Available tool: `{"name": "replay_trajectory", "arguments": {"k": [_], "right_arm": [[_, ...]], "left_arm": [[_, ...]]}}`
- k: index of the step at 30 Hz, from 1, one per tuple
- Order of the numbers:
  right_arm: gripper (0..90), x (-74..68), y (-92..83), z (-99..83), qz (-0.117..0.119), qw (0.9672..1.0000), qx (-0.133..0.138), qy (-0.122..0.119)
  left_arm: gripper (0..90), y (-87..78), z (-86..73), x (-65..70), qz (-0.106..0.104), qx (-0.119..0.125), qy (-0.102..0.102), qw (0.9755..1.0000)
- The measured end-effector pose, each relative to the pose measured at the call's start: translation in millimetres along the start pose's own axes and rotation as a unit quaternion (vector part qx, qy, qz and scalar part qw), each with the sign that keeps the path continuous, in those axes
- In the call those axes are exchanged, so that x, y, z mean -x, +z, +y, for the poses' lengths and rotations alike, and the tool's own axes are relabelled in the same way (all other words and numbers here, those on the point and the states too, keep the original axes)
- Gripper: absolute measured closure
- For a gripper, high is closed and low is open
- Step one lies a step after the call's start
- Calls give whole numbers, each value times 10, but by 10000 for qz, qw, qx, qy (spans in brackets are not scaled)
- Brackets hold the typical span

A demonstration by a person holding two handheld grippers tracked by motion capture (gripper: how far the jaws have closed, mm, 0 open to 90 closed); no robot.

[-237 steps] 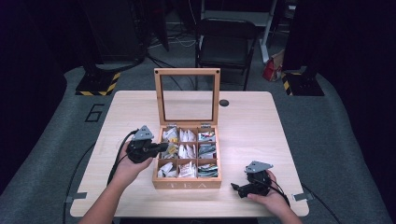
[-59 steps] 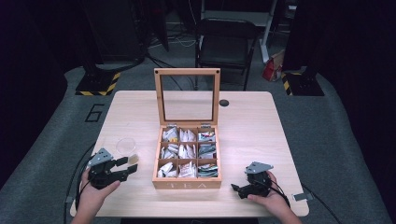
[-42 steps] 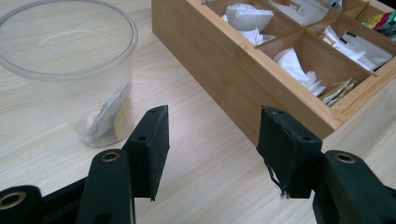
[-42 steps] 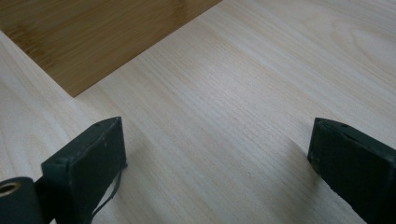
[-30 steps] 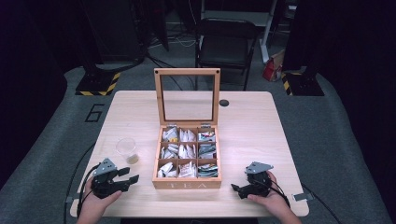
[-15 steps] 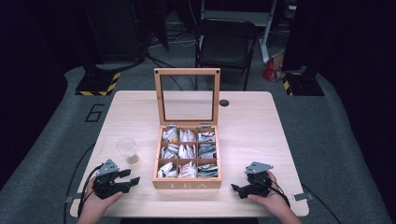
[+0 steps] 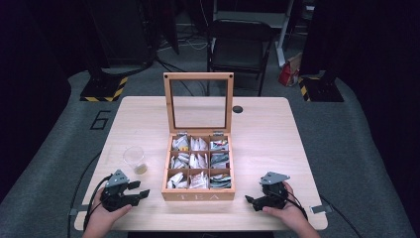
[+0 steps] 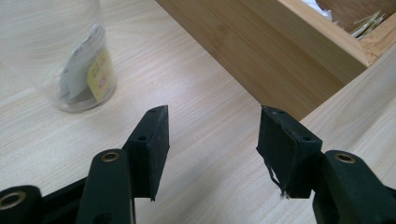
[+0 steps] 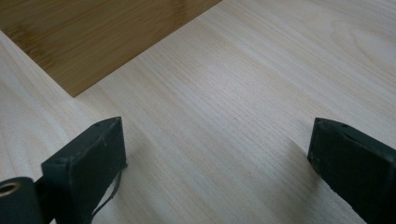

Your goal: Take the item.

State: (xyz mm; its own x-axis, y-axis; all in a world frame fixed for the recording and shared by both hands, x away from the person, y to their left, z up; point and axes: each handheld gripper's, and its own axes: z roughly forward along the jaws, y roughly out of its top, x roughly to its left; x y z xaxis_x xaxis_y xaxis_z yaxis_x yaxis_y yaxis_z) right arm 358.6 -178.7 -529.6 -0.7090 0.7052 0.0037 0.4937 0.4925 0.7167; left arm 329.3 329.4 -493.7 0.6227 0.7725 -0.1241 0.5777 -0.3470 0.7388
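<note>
High view: chair (image 7: pixel 240 47) behind table (image 7: pixel 277 144)

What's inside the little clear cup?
The cup holds one tea bag packet, grey with a yellow label, leaning against its wall. The label's print is too blurred to read.

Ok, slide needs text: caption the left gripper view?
Open left gripper rests empty above the table, between a teabag-holding plastic cup and wooden tea box.

Place: a recording studio or lab
Signs: black curtains (image 7: pixel 29 59), grey carpet (image 7: pixel 346 148), hazard-striped stand bases (image 7: pixel 104 91), floor cables (image 7: pixel 183 42), a folding chair (image 7: pixel 240 44) behind a lone desk (image 7: pixel 267 134)
</note>
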Motion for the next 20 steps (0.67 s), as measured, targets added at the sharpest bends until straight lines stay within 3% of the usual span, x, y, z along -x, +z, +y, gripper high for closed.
{"name": "replay_trajectory", "arguments": {"k": [2, 4, 20], "right_arm": [[35, 0, 0, 0, 0, 10000, 0, 1], [35, 0, 0, 0, -1, 10000, 1, 3], [35, -1, 0, 0, -4, 10000, 1, 3]], "left_arm": [[435, 3, -11, 9, 8, 42, -92, 9999], [434, -2, -14, -6, 30, 61, -32, 10000], [435, -100, -36, -68, 119, 98, -193, 9997]]}}
